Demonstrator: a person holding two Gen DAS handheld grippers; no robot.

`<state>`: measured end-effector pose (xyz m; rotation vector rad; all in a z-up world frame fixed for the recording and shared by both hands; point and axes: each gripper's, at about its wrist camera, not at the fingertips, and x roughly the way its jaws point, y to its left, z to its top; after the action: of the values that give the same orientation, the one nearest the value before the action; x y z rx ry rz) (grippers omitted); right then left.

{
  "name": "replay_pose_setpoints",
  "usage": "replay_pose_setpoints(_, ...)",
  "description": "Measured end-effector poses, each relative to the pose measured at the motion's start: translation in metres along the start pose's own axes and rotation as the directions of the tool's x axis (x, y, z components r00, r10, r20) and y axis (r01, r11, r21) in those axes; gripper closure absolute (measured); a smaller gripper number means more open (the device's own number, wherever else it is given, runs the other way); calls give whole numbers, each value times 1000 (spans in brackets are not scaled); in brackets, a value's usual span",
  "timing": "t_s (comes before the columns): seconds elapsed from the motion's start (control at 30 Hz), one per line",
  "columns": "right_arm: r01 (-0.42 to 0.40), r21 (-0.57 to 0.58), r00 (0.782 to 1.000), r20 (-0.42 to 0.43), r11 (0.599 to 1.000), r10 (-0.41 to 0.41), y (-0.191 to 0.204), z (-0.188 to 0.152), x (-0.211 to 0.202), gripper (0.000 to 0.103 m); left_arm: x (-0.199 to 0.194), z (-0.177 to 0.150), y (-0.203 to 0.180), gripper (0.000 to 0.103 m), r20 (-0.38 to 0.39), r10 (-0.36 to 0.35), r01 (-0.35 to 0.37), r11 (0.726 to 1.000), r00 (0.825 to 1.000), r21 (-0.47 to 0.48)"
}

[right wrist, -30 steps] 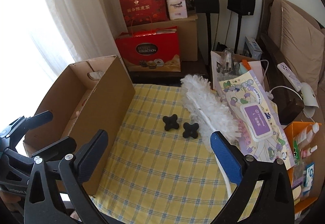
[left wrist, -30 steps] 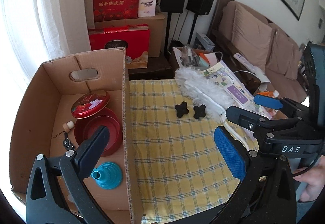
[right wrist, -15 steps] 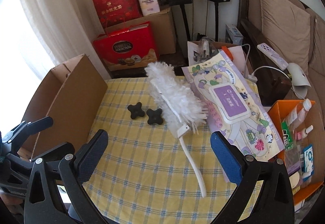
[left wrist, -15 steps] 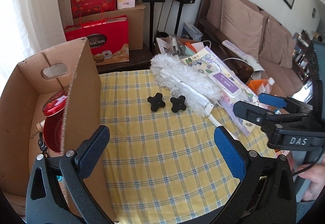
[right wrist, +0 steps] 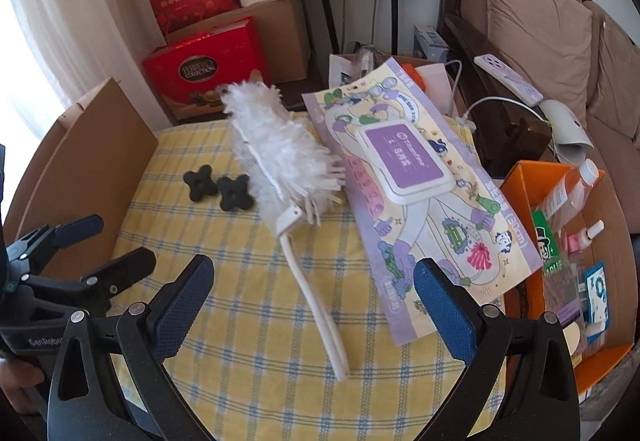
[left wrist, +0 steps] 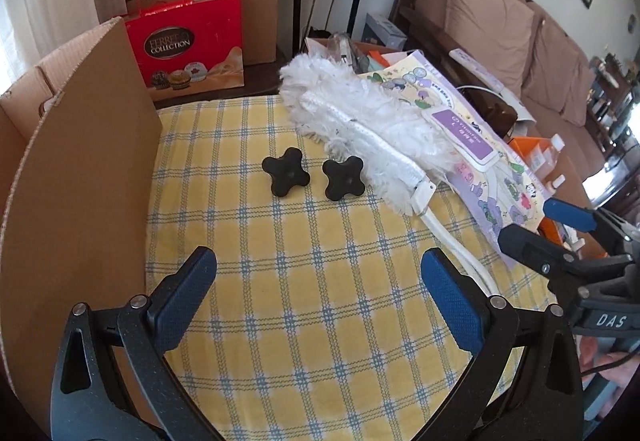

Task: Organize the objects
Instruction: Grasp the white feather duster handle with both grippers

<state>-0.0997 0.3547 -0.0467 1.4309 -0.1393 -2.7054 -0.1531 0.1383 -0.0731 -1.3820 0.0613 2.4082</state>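
In the lower part of the left wrist view, the left gripper point(left wrist: 318, 281) is hovering released, holding nothing, over the yellow checked tablecloth point(left wrist: 320, 321). In the lower part of the right wrist view, the right gripper point(right wrist: 312, 289) is likewise standing released and empty, with the white plastic duster handle point(right wrist: 316, 297) lying between its fingers in the frame.

Farther up, at frame centre of the left view, two black cross-shaped knobs point(left wrist: 286, 177) are lying just beside each other on the cloth. The white fluffy duster head point(left wrist: 360, 121) is resting to their right, touching the illustrated flat wipes packet with a purple lid point(right wrist: 404, 165).

At the left edge, the brown cardboard box wall point(left wrist: 80, 181) is standing upright.

Probable faults: the low knobs are likely to slip from a shallow pinch, and lifting the duster by its handle tip could let the head swing and drag the nearer knob.
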Motion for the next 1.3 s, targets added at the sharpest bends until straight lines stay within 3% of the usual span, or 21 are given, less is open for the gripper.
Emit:
replay_pose_setpoints(0.2, 4, 8, 999, -36, 1000, -4, -10, -15, 17, 8, 20, 5, -7, 1, -41, -58, 57, 998, 997, -35)
replay_pose_setpoints(0.4, -5, -7, 998, -62, 1000, 4, -9, -30, 31, 28, 49, 12, -16, 4, -96, -126, 118, 989, 987, -85)
replay_pose_setpoints(0.67, -35, 10, 996, -86, 999, 36, -11, -42, 41, 42, 76, 18, -44, 17, -139, -150, 141, 987, 979, -72)
replay_pose_setpoints(0.83, -55, 31, 995, -86, 998, 58, -15, -46, 44, 50, 89, 21, -54, 18, -143, -150, 138, 986, 978, -90)
replay_pose_setpoints(1.0, -72, 45, 994, -80, 996, 76, -17, -50, 45, 66, 98, 23, -62, 23, -126, -137, 127, 988, 982, -91)
replay_pose_setpoints(1.1, -91, 47, 992, -80, 995, 95, -16, -50, 45, 79, 99, 24, -67, 32, -115, -133, 124, 989, 984, -83)
replay_pose_setpoints(1.13, -103, 45, 991, -81, 994, 106, -15, -50, 46, 84, 100, 24, -68, 40, -108, -130, 121, 989, 986, -82)
replay_pose_setpoints(1.27, -118, 25, 990, -78, 993, 120, -8, -52, 47, 87, 101, 24, -73, 73, -96, -96, 90, 994, 991, -69)
replay_pose_setpoints(1.3, -122, 24, 989, -77, 992, 124, -6, -52, 47, 87, 102, 24, -73, 77, -100, -103, 96, 993, 990, -69)
